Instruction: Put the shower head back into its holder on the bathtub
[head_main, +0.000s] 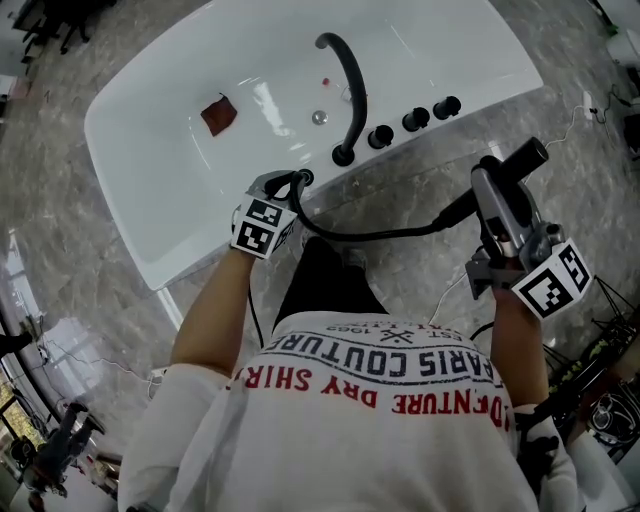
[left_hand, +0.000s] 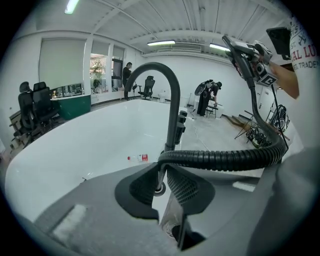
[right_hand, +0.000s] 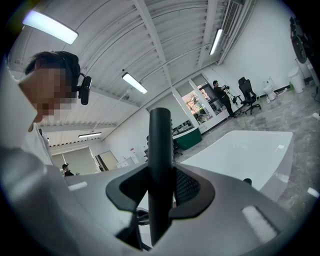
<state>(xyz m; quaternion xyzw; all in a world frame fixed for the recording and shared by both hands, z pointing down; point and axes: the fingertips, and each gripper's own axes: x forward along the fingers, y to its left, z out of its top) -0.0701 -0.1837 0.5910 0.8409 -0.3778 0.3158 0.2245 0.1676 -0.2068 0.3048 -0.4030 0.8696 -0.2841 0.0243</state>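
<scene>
At the near rim of the white bathtub (head_main: 165, 235), the left tool (head_main: 290, 184) pinches the black hose (head_main: 380, 234) just beside the holder (head_main: 305, 178). Off to the right, clear of the tub, the right tool (head_main: 493, 186) clamps the shower head (head_main: 523, 160), held upright.

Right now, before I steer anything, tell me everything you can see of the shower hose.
The hose is black, ribbed and flexible, plastic by its look. One end drops into a round hole in the white bathtub rim, where the left hand-held gripper pinches it between its jaws. From there it sags slack off the tub's side, crosses the person's dark trouser leg and rises to the black shower head, held clear of the tub by the right hand-held gripper.
</scene>
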